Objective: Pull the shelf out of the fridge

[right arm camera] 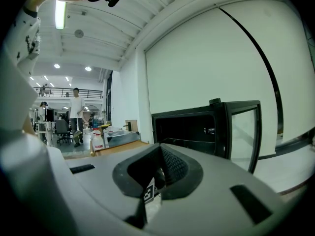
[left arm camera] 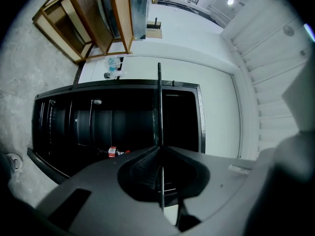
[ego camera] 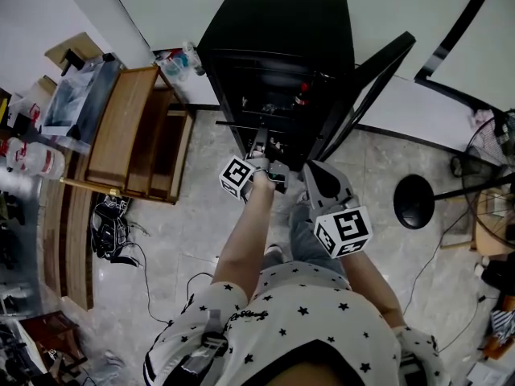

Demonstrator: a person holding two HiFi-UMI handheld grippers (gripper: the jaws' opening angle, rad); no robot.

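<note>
A black mini fridge (ego camera: pixel 278 30) stands against the wall with its glass door (ego camera: pixel 366 87) swung open to the right. A thin black wire shelf (ego camera: pixel 241 125) sticks partly out of the fridge's front. My left gripper (ego camera: pixel 261 147) is shut on the shelf's front edge. In the left gripper view the shelf (left arm camera: pixel 159 107) shows edge-on as a dark line pinched at the left gripper (left arm camera: pixel 160 149), with the dark fridge interior (left arm camera: pixel 98 127) behind. My right gripper (ego camera: pixel 315 175) hovers just right of the left one and holds nothing. In its own view the right gripper (right arm camera: pixel 160 149) is shut, short of the fridge (right arm camera: pixel 189 127).
A small red item (left arm camera: pixel 112 152) lies inside the fridge. A wooden rack (ego camera: pixel 133 135) lies on the floor at the left, with cables (ego camera: pixel 109 227) beside it. Bottles (ego camera: pixel 181 59) sit by the wall. A black round stand base (ego camera: pixel 414 202) is on the right. A person (right arm camera: pixel 76 114) stands far off.
</note>
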